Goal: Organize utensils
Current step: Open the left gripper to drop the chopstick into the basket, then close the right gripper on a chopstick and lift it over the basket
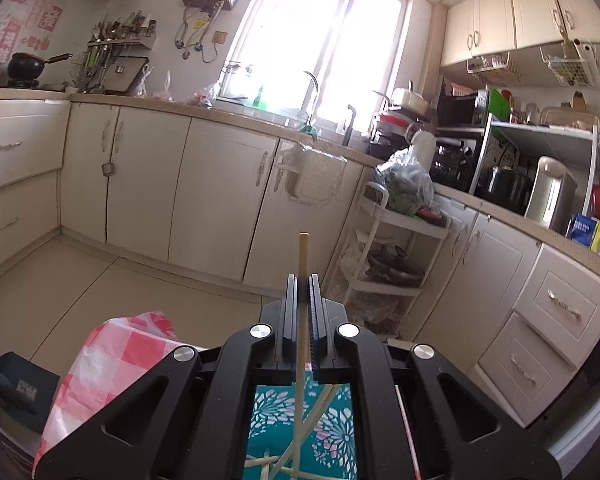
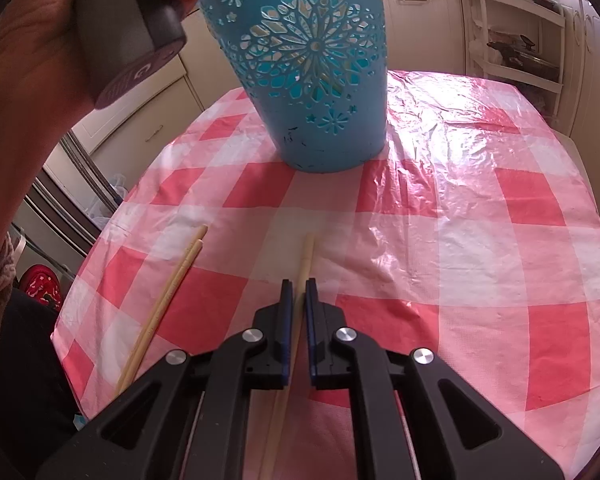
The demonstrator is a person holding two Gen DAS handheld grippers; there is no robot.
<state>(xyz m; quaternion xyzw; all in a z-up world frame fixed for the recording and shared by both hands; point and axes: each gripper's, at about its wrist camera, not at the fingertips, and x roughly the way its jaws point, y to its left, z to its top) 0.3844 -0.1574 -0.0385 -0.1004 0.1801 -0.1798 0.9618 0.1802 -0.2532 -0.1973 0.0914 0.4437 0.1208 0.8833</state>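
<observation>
In the left wrist view, the left gripper (image 1: 302, 280) sits at lower centre, its black jaws closed tight on a thin pale wooden chopstick (image 1: 303, 256). The stick's blunt end pokes out just past the fingertips toward the middle of the frame; the rest runs back down between the jaws to the bottom edge. Below the gripper body, at bottom centre, the teal plastic utensil holder with cut-out flower patterns (image 1: 268, 420) shows through the gap, with several more pale chopsticks (image 1: 320, 412) leaning crossed inside it. A corner of the pink-and-white checked plastic tablecloth (image 1: 112, 356) hangs at lower left.

In the right wrist view, the right gripper (image 2: 299, 285) occupies lower centre, pointing down at the tablecloth (image 2: 460, 240). Its jaws, with blue-edged pads, are drawn almost together around a second pale wooden chopstick (image 2: 308, 256). This stick's end reaches just beyond the fingertips toward the middle of the frame, and its length passes back between the jaws to the bottom edge. Whether it is lifted off the cloth or lying on it cannot be told.

To the left of the gripper, a pair of pale chopsticks (image 2: 172, 292) lies side by side on the cloth, slanting from centre left toward bottom left, apart from the jaws. The teal holder (image 2: 308, 68) stands at upper centre on the far part of the cloth. At upper left, a person's hand (image 2: 28, 80) grips a dark handle (image 2: 128, 32).
</observation>
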